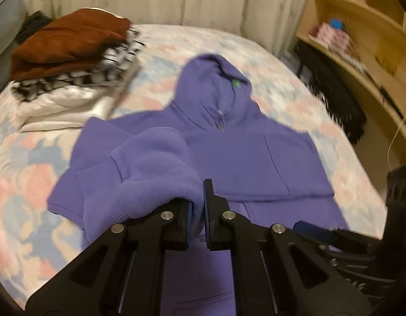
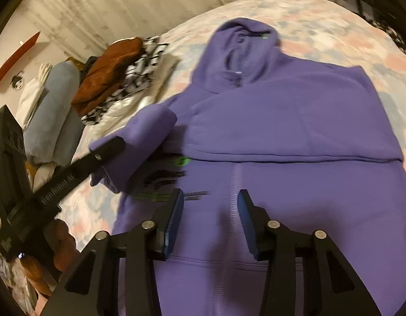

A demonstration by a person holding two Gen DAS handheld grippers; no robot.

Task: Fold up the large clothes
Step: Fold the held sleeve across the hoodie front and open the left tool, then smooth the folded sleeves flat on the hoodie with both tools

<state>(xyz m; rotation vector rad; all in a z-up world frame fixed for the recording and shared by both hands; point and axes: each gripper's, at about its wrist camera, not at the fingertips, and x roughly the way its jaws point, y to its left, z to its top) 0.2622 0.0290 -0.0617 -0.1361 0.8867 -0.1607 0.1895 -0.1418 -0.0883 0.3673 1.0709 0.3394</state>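
Note:
A purple zip hoodie (image 1: 245,152) lies face up on the bed, hood towards the wall; it also fills the right wrist view (image 2: 295,137). Its right sleeve lies folded across the chest. My left gripper (image 1: 197,202) is shut on the hoodie's left sleeve (image 1: 155,163) near the cuff and holds it lifted over the body; the same gripper and sleeve (image 2: 147,131) show at the left of the right wrist view. My right gripper (image 2: 209,208) is open and empty, just above the lower front by the zip.
A stack of folded clothes (image 1: 68,60), brown on top of black-and-white and white, sits at the bed's back left. The floral bedspread (image 1: 23,163) surrounds the hoodie. A wooden shelf unit (image 1: 366,26) stands right of the bed. Pillows (image 2: 52,110) lie at the left.

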